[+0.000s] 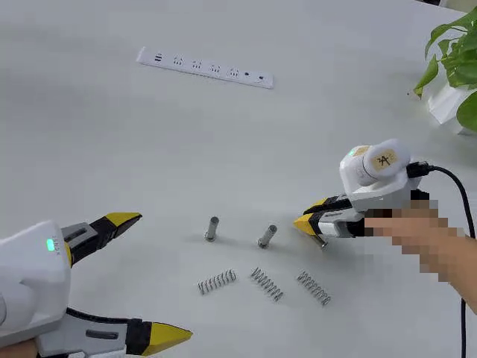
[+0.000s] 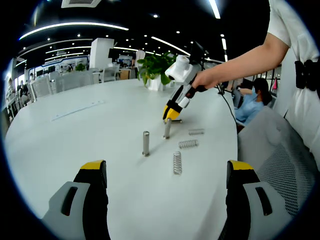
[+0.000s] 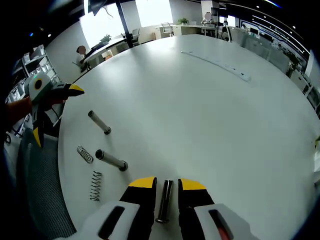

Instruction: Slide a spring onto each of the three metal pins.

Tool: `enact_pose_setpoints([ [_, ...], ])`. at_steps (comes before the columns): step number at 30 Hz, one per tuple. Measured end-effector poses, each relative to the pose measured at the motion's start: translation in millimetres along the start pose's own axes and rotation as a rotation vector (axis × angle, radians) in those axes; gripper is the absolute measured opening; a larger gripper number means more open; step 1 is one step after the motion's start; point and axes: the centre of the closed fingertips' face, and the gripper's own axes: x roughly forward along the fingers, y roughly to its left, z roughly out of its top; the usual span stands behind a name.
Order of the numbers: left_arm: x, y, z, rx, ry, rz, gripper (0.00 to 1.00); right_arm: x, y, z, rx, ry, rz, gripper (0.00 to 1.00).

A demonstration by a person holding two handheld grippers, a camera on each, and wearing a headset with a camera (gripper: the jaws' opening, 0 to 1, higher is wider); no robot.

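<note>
Head view: our right gripper (image 1: 305, 221) grasps a short silver metal pin (image 1: 320, 241) at 3 o'clock, probably steadying it for threading; three coiled wire springs (image 1: 266, 283) lie at 6 o'clock, left gripper (image 1: 153, 276) spread open.

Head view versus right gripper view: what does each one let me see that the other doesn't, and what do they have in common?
Head view: all three springs in a row, and the black cable of the right gripper. Right gripper view: a close look at the third pin held between its own jaws, plus the office beyond the table. Both: the two free pins, the white power strip and the open left gripper.
</note>
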Motion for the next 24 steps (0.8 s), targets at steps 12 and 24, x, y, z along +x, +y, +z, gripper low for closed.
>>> enact_pose_setpoints([
  [12,-0.7,1.4,-2.4,-0.009,-0.001,0.002,0.99,6.8,-4.8,-7.9,-0.017,0.040,0.009,0.09],
  [24,-0.9,1.0,-3.1,-0.017,-0.006,0.002,0.99,9.4,-7.4,-9.1,-0.027,0.049,0.001,0.05],
])
